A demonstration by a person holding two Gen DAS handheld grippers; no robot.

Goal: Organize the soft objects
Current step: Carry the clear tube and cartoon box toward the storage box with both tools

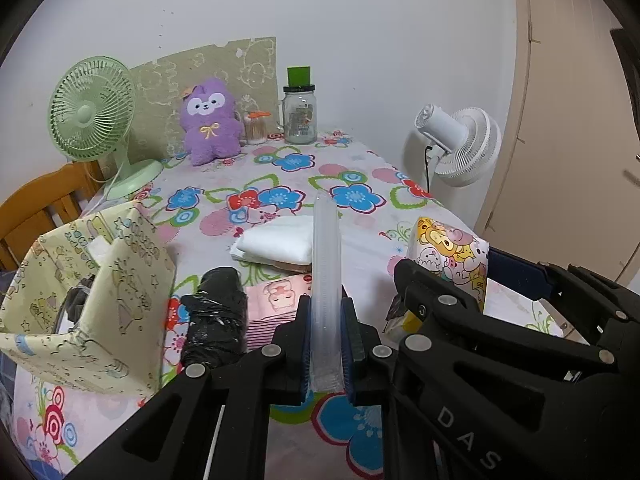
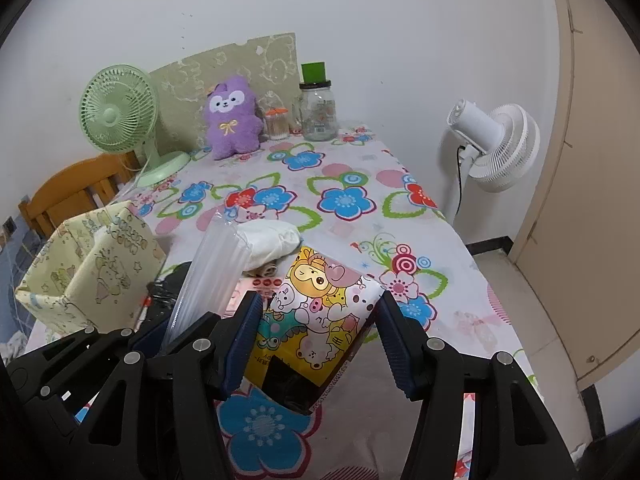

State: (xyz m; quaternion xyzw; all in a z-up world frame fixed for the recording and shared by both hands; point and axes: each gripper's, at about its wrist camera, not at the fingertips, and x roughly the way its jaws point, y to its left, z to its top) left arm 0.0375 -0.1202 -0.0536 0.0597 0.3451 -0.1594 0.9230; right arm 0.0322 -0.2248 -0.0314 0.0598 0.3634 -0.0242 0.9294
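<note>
At lower centre of each wrist view, your left gripper (image 1: 326,344) clenched the clear plastic sleeve (image 1: 327,280) while your right gripper (image 2: 320,340) grasped the cartoon-printed pack (image 2: 320,304), both seemingly bound for the yellow fabric bin (image 1: 100,280) at left.

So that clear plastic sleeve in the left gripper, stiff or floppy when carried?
Probably fairly stiff: the clear sleeve juts straight beyond the left gripper without sagging. Likely light, being thin and see-through. Its smooth film could slip, though the jaws are shut on it.
</note>
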